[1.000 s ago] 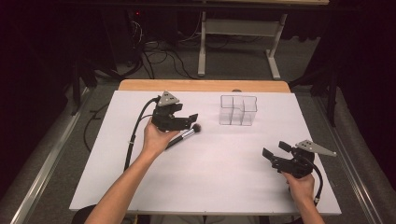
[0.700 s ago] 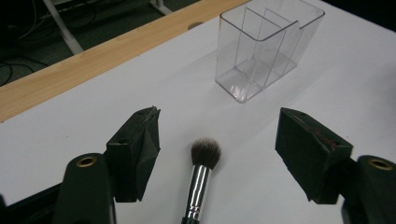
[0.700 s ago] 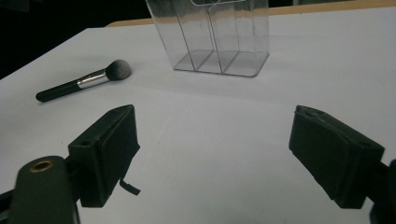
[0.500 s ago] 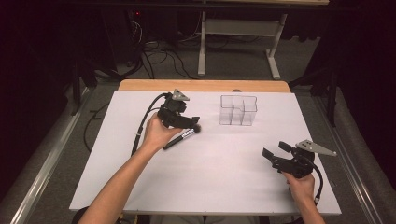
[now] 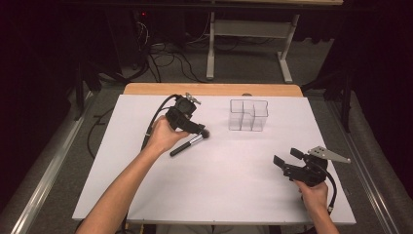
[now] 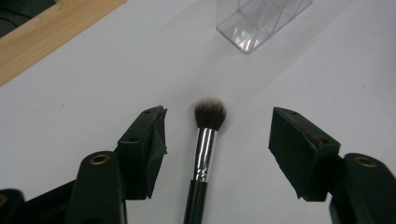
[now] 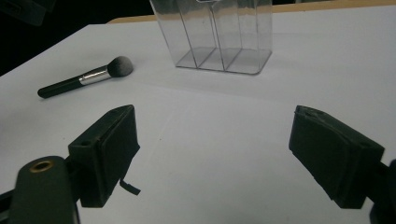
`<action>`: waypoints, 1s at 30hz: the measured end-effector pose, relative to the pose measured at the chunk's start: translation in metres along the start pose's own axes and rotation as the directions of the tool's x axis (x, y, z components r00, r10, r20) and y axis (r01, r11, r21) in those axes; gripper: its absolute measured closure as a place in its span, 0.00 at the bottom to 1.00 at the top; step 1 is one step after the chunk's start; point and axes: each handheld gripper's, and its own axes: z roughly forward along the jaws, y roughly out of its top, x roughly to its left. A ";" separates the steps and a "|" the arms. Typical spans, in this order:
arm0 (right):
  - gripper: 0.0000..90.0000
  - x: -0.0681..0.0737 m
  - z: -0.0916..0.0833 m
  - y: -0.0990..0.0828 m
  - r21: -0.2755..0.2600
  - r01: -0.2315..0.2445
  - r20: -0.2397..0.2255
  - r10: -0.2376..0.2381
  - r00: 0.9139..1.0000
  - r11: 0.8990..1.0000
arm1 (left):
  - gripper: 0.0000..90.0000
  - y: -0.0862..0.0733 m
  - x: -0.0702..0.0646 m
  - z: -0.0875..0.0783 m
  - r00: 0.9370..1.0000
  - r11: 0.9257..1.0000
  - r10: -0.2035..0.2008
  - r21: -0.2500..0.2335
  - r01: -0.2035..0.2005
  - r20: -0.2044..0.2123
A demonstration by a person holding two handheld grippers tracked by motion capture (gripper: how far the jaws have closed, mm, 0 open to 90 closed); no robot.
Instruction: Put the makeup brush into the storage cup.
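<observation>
The left hand-held gripper hovers over the brush, jaws wide and just closing in, not yet touching it. The brush lies flat on the bench, its long axis running straight away between the jaws, bristles toward the clear holder beyond. The right hand-held gripper, also wide and empty, sits well apart.

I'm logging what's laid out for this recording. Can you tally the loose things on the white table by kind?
Makeup brush: 1
Clear divided organizer: 1
Total: 2
</observation>
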 end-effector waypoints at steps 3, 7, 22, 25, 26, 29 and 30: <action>0.19 0.001 0.000 0.000 0.001 0.000 0.000 0.000 1.000 1.000 | 0.41 0.002 0.000 0.000 1.000 0.999 0.002 0.035 -0.002 -0.005; 0.19 0.001 0.000 0.000 0.006 -0.002 -0.003 0.002 1.000 1.000 | 0.41 0.004 -0.002 0.003 1.000 0.997 -0.026 0.068 0.027 -0.008; 0.19 0.000 0.000 0.000 0.000 -0.001 -0.007 0.001 1.000 1.000 | 0.45 0.008 0.007 0.027 1.000 0.960 0.020 0.281 -0.014 -0.019; 0.19 0.000 0.000 0.000 0.000 0.004 -0.008 -0.004 1.000 1.000 | 0.45 0.006 0.010 0.032 1.000 0.949 0.020 0.316 -0.013 -0.020; 0.19 0.000 0.000 0.000 0.000 0.004 -0.008 -0.004 1.000 1.000 | 0.46 0.005 0.010 0.033 1.000 0.947 0.019 0.321 -0.011 -0.020; 0.19 0.001 0.000 0.000 0.001 0.002 -0.010 -0.002 1.000 1.000 | 0.48 0.004 0.010 0.036 1.000 0.941 0.020 0.337 -0.013 -0.016; 0.19 0.001 0.000 0.000 0.001 0.002 -0.010 -0.002 1.000 1.000 | 0.48 0.004 0.010 0.036 1.000 0.941 0.020 0.337 -0.013 -0.016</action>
